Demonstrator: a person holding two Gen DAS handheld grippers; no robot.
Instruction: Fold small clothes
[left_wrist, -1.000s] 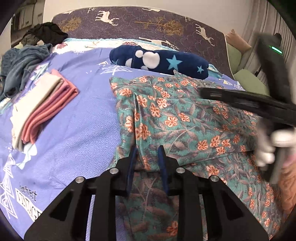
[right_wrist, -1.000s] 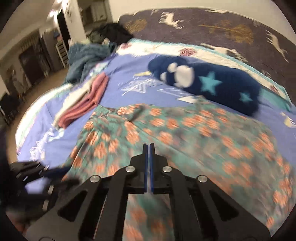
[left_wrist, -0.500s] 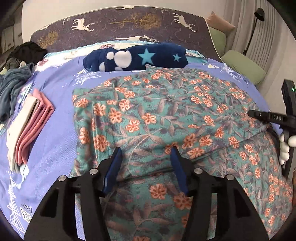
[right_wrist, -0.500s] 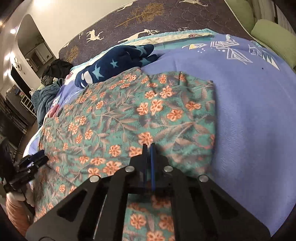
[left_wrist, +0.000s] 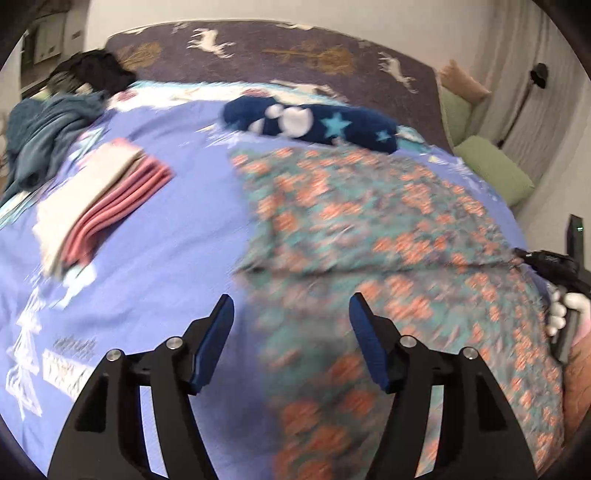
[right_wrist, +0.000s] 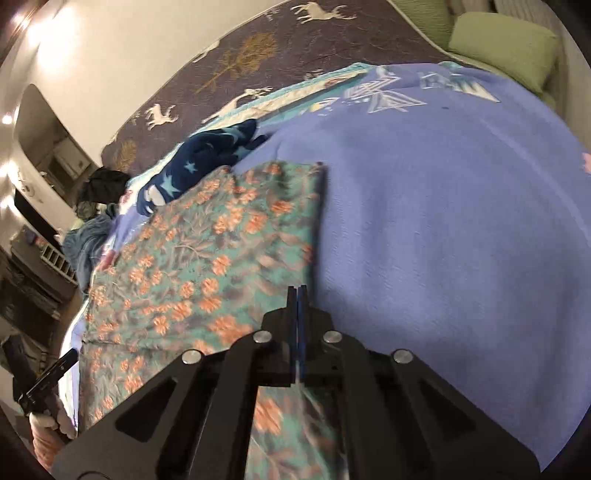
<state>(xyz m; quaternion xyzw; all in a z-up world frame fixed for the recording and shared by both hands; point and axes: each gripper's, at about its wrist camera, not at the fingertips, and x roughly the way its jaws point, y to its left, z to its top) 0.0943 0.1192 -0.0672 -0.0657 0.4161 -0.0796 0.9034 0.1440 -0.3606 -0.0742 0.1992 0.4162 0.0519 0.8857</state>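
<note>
A bed (left_wrist: 155, 258) under a lavender-blue bedspread fills both views, with a deer-print headboard (left_wrist: 280, 55) behind. The teal floral garment (left_wrist: 388, 229) lies spread across its middle, its right edge bordering open bedspread. The left gripper (left_wrist: 291, 325) hovers over the garment's left edge, jaws wide and opening, nothing pinched. The right gripper (right_wrist: 297, 295) is barely parted, opening, at the right edge; whether cloth is caught, I cannot tell. A folded pink-and-cream stack (left_wrist: 99, 206) lies well left. The bedspread's printed lettering is unreadable.

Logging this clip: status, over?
Left gripper opening, nothing between jaws. Right gripper nearly shut at floral garment edge, opening. Garment spread on bed; nothing obstructing.
</note>
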